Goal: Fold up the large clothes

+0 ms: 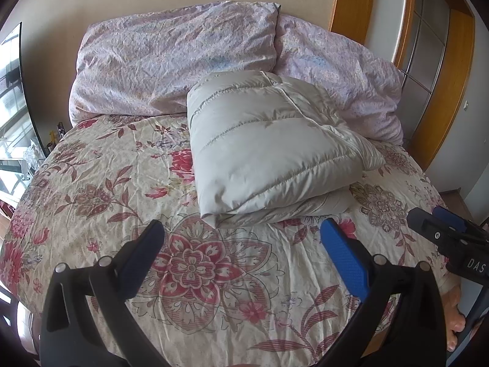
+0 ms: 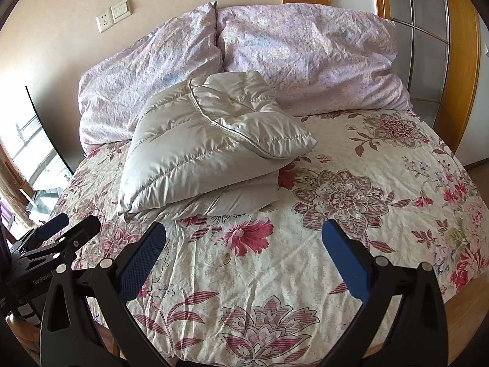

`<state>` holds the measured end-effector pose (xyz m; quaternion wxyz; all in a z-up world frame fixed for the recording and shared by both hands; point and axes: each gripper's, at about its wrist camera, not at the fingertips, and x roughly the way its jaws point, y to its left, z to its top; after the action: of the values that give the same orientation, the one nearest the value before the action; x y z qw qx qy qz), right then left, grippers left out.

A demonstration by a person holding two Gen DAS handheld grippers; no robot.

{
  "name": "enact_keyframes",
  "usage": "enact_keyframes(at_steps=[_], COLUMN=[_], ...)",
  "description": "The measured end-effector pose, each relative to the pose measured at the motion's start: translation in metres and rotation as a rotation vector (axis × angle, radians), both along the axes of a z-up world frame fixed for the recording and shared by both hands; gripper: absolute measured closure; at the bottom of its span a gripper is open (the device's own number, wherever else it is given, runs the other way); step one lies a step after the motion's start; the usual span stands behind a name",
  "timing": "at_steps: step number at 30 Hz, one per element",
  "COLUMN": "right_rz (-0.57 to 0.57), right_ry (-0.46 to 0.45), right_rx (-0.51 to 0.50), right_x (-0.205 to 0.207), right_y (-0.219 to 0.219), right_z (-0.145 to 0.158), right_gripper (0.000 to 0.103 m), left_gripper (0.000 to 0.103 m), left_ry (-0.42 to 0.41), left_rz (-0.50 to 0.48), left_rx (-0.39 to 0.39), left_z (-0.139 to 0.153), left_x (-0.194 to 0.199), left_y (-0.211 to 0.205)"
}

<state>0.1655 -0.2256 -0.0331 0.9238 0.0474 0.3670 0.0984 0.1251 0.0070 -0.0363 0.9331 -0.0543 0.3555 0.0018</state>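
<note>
Both jaws stood wide apart and empty as I held the left gripper (image 1: 241, 238) and right gripper (image 2: 244, 238) short of the folded puffer jacket (image 1: 269, 150) lying ahead, whose slippery, springy top fold looked liable to slide open.

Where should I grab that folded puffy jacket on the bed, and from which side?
Probably the near folded edge of the puffy jacket, coming low from the foot of the bed. The stacked layers end there in a rounded lip, which the open left gripper already faces.
</note>
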Motion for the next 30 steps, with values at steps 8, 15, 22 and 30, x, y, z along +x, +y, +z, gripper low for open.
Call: enact_keyframes(at_steps=[8, 15, 22, 30], right_rz=[0.002, 0.002, 0.003, 0.003], right_ry=[0.003, 0.002, 0.003, 0.007], right_rx=[0.001, 0.000, -0.001, 0.001], right_x=[0.0014, 0.0021, 0.0023, 0.0031], right_y=[-0.0001, 0.0000, 0.0008, 0.0014], right_z=[-0.0004, -0.0010, -0.0013, -0.0023], right_gripper=[0.001, 0.001, 0.001, 0.001], left_gripper=[0.002, 0.002, 0.002, 0.002], left_ry=[0.002, 0.002, 0.005, 0.011], left_rz=[0.000, -0.001, -0.009, -0.016], left_rx=[0.000, 0.000, -0.006, -0.008], left_z=[-0.0004, -0.0004, -0.0019, -0.0027], left_x=[0.0004, 0.0009, 0.0021, 0.0029], left_y=[0.0003, 0.0009, 0.0028, 0.0029])
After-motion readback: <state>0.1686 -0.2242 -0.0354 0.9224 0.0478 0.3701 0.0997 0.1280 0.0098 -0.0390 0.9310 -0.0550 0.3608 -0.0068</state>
